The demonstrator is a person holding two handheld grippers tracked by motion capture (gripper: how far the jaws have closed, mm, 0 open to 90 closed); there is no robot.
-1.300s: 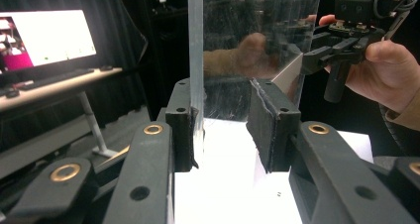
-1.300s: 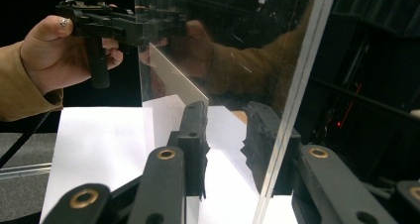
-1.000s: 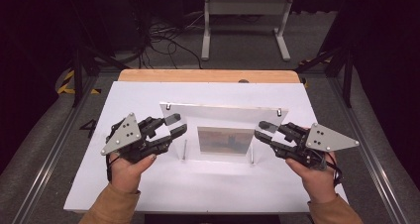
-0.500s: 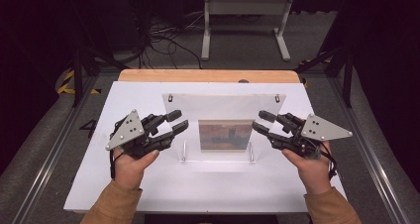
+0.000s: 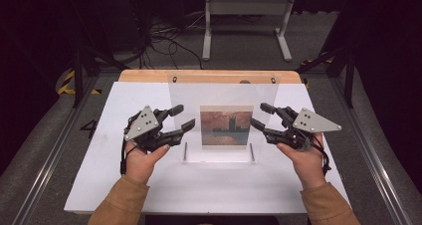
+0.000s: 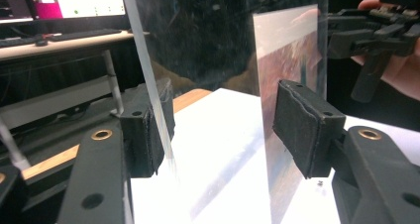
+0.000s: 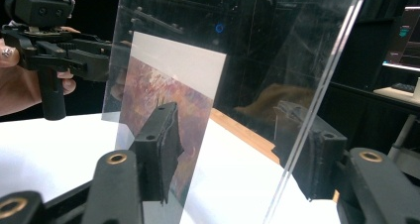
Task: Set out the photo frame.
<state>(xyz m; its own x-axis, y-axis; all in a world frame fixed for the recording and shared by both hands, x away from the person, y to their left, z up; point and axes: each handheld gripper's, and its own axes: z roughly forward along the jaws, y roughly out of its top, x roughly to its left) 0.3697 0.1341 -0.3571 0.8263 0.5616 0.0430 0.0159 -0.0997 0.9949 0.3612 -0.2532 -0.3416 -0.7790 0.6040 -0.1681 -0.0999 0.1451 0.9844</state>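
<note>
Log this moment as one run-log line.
scene: clear acrylic frame holding picture, upright on white table | left gripper: open, jaws straddling frame's left edge | right gripper: open, straddling right edge

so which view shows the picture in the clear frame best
The high view: the picture faces the camera whole, a dusky reddish scene with a dark tower shape, white margin on top. The left gripper view shows it steeply side-on and washed out; the right gripper view shows it slanted, partly behind a black pad.

A clear acrylic frame (image 5: 221, 116) stands upright at the table's centre, its top edge toward twelve o'clock. Inside it sits a postcard-like print (image 5: 225, 126) of a reddish, hazy skyline, white-bordered above.
</note>
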